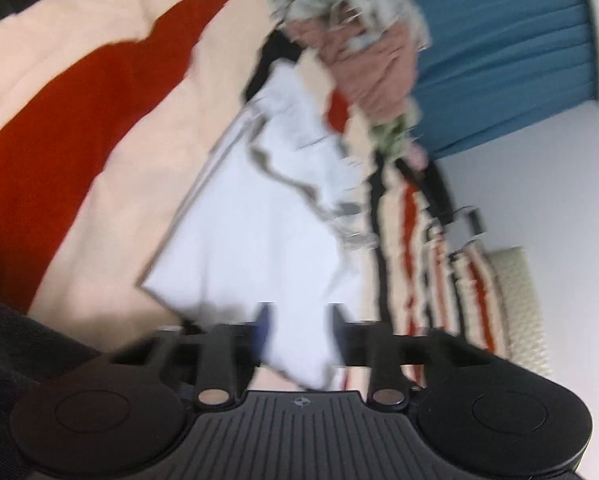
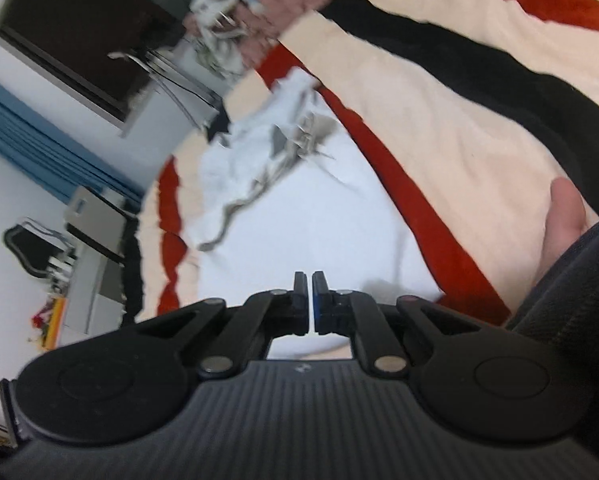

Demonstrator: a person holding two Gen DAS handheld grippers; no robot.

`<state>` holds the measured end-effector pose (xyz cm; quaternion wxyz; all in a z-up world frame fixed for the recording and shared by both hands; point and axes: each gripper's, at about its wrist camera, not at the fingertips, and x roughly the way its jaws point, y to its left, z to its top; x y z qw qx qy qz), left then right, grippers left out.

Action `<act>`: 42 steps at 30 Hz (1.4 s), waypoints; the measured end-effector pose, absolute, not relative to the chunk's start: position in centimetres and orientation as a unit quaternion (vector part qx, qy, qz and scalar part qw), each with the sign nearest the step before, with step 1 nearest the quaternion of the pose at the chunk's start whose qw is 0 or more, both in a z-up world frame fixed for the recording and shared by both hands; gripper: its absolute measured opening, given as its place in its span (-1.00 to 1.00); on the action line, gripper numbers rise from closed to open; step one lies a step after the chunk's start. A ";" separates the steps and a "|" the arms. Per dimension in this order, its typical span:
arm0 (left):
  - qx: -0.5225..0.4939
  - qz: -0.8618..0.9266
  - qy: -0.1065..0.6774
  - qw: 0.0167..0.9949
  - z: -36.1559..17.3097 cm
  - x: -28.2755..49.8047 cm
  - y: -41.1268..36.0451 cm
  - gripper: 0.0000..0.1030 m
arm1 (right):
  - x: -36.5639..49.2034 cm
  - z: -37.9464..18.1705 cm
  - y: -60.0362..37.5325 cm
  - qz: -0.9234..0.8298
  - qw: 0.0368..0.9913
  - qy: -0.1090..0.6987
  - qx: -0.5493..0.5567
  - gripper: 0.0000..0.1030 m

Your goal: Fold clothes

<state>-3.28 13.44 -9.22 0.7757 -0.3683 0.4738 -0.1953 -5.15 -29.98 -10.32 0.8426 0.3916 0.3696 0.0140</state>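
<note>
A white garment [image 1: 259, 236] with a grey printed pattern lies on a cream, red and black striped blanket [image 1: 59, 128]. In the left wrist view my left gripper [image 1: 299, 332] has its fingers apart, with a corner of the white cloth between them. In the right wrist view the same white garment [image 2: 299, 216] lies spread ahead of my right gripper [image 2: 310, 300], whose fingers stand nearly together just over the cloth's near edge; whether cloth is pinched is not clear. Both views are motion-blurred.
A pile of pink and floral clothes [image 1: 363, 40] lies at the far end of the blanket, also in the right wrist view [image 2: 259, 4]. Blue curtains [image 1: 499, 52] and a white wall stand beyond. A hand [image 2: 563, 224] rests on the blanket [image 2: 439, 120] at right.
</note>
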 end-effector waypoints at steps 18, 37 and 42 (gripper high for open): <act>-0.422 -0.073 0.538 0.726 -15.9 1.4 14.8 -0.33 | -1.9 -12.9 -30.4 -0.092 0.800 0.452 0.385 0.28; -0.510 -0.186 0.389 0.744 -13.1 1.0 15.8 -0.88 | -3.0 -17.3 -26.5 -0.100 0.656 0.442 0.603 0.33; -0.520 -0.196 0.365 0.747 -12.9 0.8 16.7 -0.88 | -5.3 -17.1 -26.7 -0.161 0.696 0.351 0.605 0.12</act>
